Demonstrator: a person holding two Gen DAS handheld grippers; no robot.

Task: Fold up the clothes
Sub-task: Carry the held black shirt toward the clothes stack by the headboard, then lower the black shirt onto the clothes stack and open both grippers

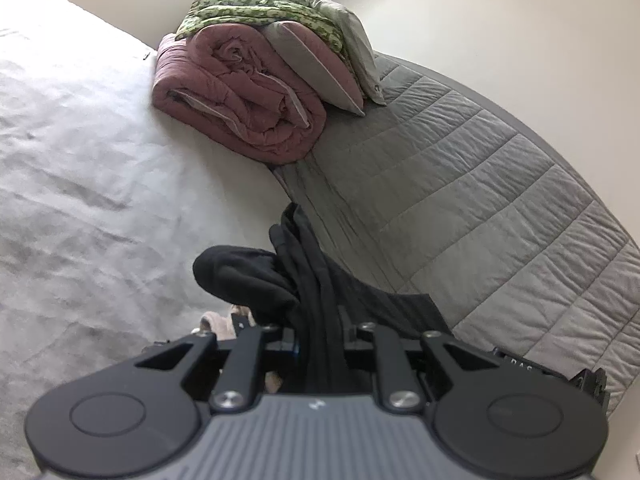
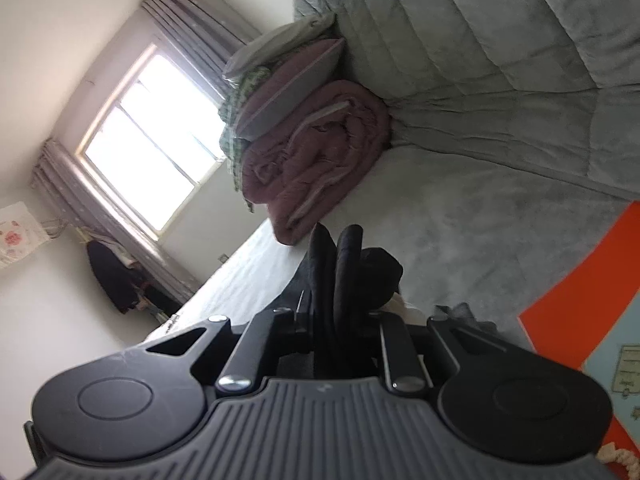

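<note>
Both grippers, left gripper (image 1: 320,344) and right gripper (image 2: 340,320), clamp bunched black garment (image 1: 304,272) above near bed (image 1: 100,160), likely for spreading.

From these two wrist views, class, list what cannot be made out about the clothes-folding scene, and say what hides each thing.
- Left wrist view: the black garment bunches between the left gripper fingers, so its type and full shape stay hidden.
- Right wrist view: the same cloth covers the right gripper fingertips.
- Right wrist view: the dark item by the window is too small and backlit.
- Both: the person is out of frame.
</note>
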